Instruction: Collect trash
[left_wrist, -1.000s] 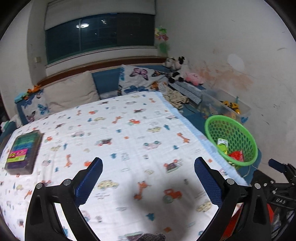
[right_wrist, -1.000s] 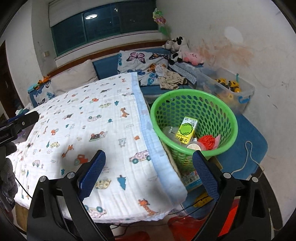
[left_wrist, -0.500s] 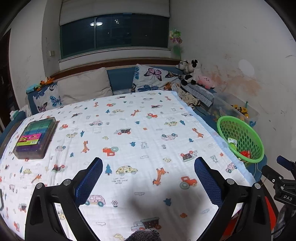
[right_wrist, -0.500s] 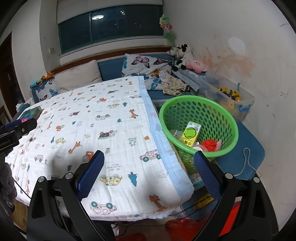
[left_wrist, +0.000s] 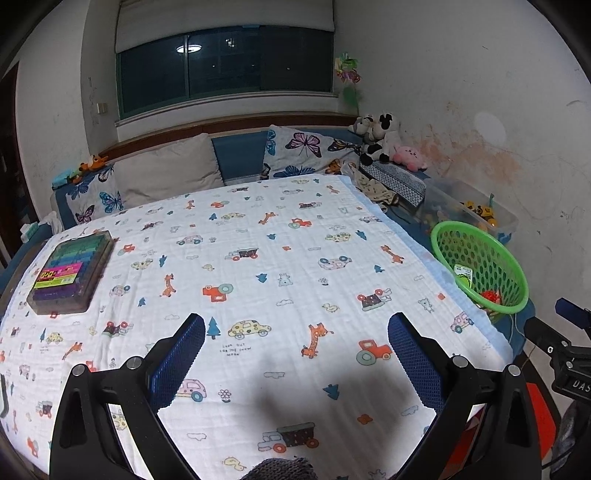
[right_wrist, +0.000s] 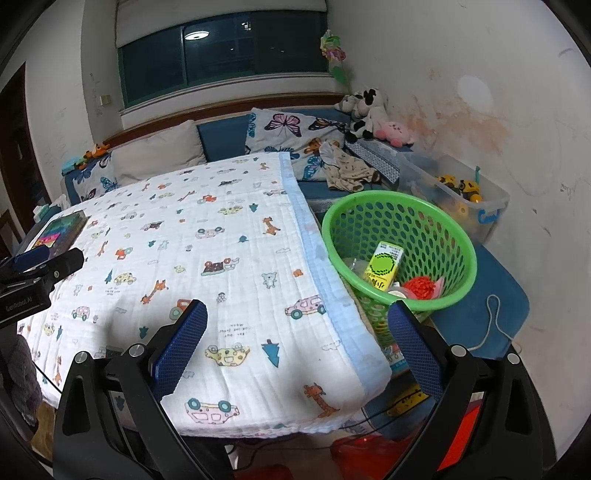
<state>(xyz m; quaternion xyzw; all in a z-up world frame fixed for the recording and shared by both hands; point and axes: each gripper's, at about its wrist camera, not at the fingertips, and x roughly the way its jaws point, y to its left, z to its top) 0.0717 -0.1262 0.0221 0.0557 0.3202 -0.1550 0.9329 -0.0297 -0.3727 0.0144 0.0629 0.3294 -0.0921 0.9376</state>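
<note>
A green plastic basket (right_wrist: 399, 218) stands on a blue mat right of the bed. Inside it lie a yellow-green carton (right_wrist: 382, 264), a red crumpled wrapper (right_wrist: 421, 287) and other small scraps. The same basket (left_wrist: 476, 254) shows at the right edge of the left wrist view. My left gripper (left_wrist: 295, 332) hangs open over the near part of the cartoon-print blanket (left_wrist: 258, 258), holding nothing. My right gripper (right_wrist: 295, 321) is open too, above the blanket's near right corner, with the basket just beyond its right finger (right_wrist: 413, 347).
A flat box of coloured pens (left_wrist: 70, 269) lies on the blanket's left side. Pillows (left_wrist: 166, 170) and soft toys (left_wrist: 380, 140) line the headboard. A clear toy bin (right_wrist: 458, 195) sits against the right wall behind the basket. A red object (right_wrist: 369, 450) lies on the floor below.
Both grippers have pulled back and up from the bed and basket, so more of the blanket and room shows. Both stayed open.
</note>
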